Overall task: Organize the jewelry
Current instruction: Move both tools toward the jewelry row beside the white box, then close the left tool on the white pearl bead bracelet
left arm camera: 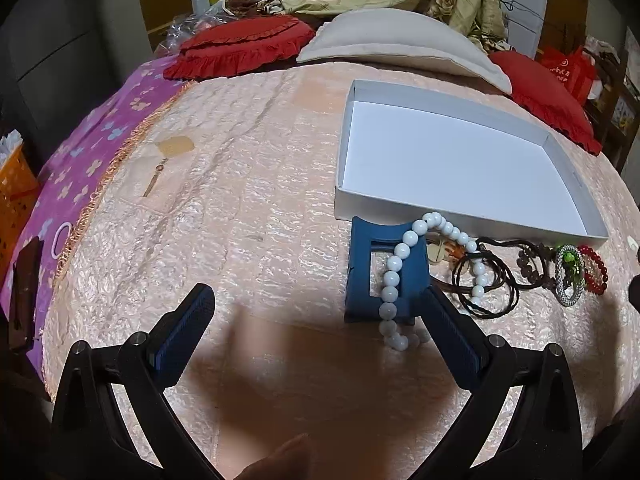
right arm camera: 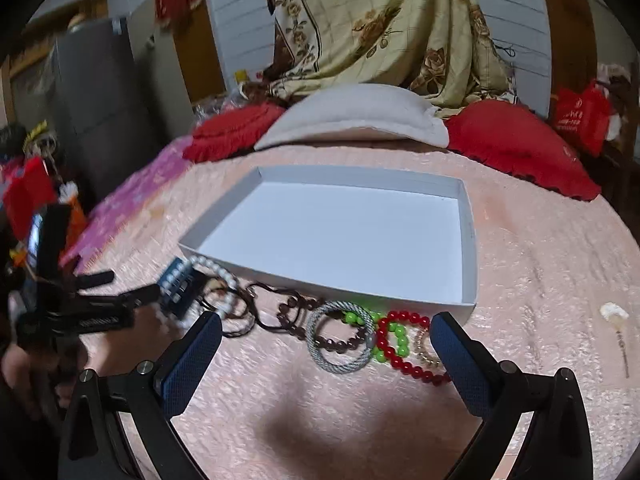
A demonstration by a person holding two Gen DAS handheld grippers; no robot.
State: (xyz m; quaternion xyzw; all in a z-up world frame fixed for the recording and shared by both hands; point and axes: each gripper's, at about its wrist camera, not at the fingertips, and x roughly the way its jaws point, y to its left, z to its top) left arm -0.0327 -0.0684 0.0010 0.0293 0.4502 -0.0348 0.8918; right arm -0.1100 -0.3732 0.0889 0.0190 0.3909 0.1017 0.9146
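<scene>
Left tool (left arm camera: 320, 300): fingers spread wide, nothing between them, hovering over the pink bedspread (left arm camera: 248, 216) on the near side of the white box (left arm camera: 460, 216).
Right tool (right arm camera: 326, 328): spread wide too, pinching nothing; the bracelet heap lies between its tips, just short of the box's near wall.
Blue stand (left arm camera: 376, 272): upright just before the box's near left corner, white bead necklace (left arm camera: 394, 276) draped over it, its end trailing onto the bedspread.
Dark cords (left arm camera: 486, 280): coiled beside the stand, along the box's near wall.
Silver bangle (right arm camera: 340, 338): near the box's near right corner, overlapping brown beads (right arm camera: 296, 312), green beads (right arm camera: 394, 340) and a red bead bracelet (right arm camera: 404, 344).
White box: open, lying flat on the bed, only bare white floor showing inside.
Pillows: cream pillow (left arm camera: 400, 44) beyond the box's far wall, flanked by red cushions (left arm camera: 244, 46).
</scene>
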